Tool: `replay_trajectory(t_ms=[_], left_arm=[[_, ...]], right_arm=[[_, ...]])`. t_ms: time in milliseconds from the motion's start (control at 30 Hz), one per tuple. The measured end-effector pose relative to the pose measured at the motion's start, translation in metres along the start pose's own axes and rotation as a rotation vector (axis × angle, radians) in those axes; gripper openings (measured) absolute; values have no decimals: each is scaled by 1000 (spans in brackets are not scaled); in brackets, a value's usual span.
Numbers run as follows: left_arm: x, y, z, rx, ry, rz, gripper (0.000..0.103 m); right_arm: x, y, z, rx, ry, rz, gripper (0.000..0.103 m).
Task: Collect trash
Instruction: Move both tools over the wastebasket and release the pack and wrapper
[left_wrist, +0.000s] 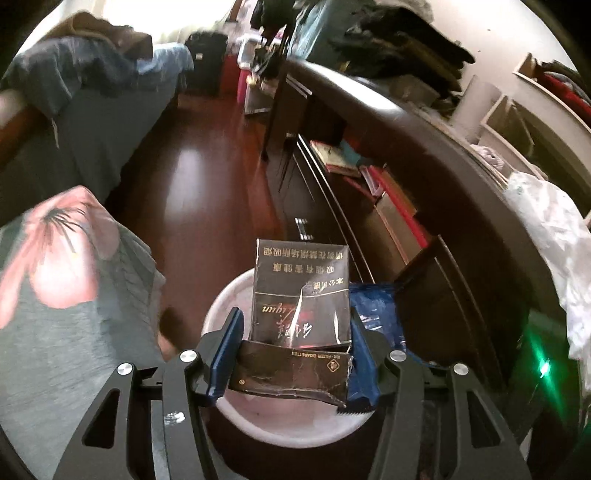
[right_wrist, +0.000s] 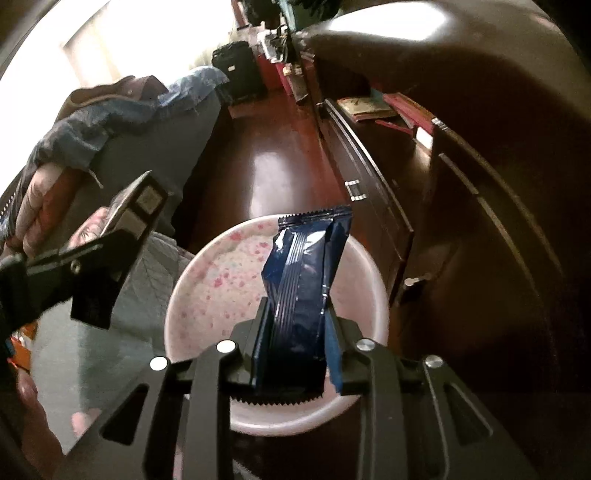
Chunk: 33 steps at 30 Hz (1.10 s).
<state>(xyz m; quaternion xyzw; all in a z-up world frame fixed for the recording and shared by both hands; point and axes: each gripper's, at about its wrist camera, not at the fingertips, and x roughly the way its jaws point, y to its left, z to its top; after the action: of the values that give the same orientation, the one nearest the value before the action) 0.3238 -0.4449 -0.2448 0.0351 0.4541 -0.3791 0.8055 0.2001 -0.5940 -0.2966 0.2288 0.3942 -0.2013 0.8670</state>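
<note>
The left gripper's (left_wrist: 295, 354) fingers (left_wrist: 227, 350) clamp a black cigarette pack (left_wrist: 301, 295), its lid flap hanging open; the right gripper's (right_wrist: 295, 347) fingers (right_wrist: 258, 343), drawn narrow, pinch a crumpled blue wrapper (right_wrist: 303, 280). Both pieces hang directly over a pale pink-speckled bin (right_wrist: 207, 280) whose inside looks empty, so I judge the gathering done and the drop still to come. The bin stands on glossy red-brown floor (left_wrist: 207, 173), between a bed with flowered bedding (left_wrist: 62, 258) and a dark wooden bench (left_wrist: 424, 122) with open drawers of books and a white plastic bag (left_wrist: 546, 229) on top.
</note>
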Motion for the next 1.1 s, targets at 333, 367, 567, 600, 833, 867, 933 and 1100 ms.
replay_trajectory(t_ms=[333,367,567,600,833,867,933,1100], left_arm=[[-7,13,8,-63,-45,-14,85],[-13,16,8,-71,-53,-22,85],[-50,31,4,-132,-101,-34,89],[-54,34,2,-138,-107,-32,90],[-105,47,-22,-124,-168,77,91],[-112,48,-25,-119,-175,94,91],[-131,53,-36,-108,-199,150,93],[-171,79,-64,-175,-252,288,98]], right_arm=[[12,10,-3,-48,-42,-29,61],[11,11,-4,-51,-44,-31,61],[-3,16,-10,-62,-35,-60,68],[-7,18,-12,-60,-32,-62,69],[-33,38,-26,-67,24,-73,82],[-41,44,-28,-77,24,-70,85],[-53,56,-31,-97,17,-58,88],[-86,95,-41,-173,-9,14,94]])
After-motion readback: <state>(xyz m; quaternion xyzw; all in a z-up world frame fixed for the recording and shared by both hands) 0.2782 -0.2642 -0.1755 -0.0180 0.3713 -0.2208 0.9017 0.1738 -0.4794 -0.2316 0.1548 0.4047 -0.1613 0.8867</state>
